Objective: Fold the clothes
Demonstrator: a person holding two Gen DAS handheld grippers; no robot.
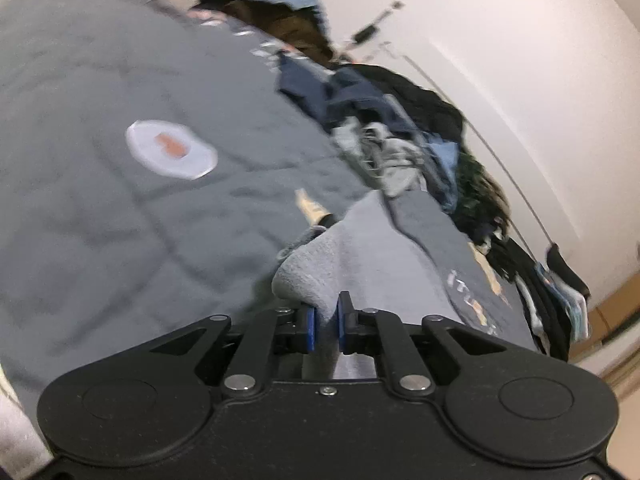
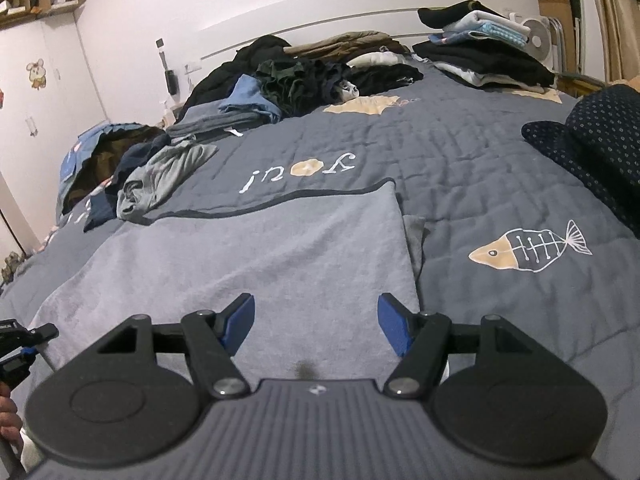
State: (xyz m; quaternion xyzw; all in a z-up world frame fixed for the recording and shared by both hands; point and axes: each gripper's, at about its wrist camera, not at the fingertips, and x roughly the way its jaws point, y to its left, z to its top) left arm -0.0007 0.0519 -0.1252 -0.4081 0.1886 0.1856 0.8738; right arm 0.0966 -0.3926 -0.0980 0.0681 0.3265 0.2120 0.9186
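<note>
A light grey fleecy cloth (image 2: 248,256) with a dark trimmed far edge lies flat on the blue-grey bedspread (image 2: 460,168). My left gripper (image 1: 325,312) is shut on a corner of this grey cloth (image 1: 360,248), and the fabric bunches up between its blue pads. Part of that left gripper (image 2: 28,340) shows at the cloth's near left corner in the right wrist view. My right gripper (image 2: 316,316) is open just above the cloth's near edge, close to its right corner, with nothing between its fingers.
A loose heap of dark and blue clothes (image 2: 288,80) runs along the far left of the bed. A folded stack (image 2: 488,60) sits at the far right by a small fan (image 2: 536,38). A dark dotted cloth (image 2: 592,140) lies at the right edge.
</note>
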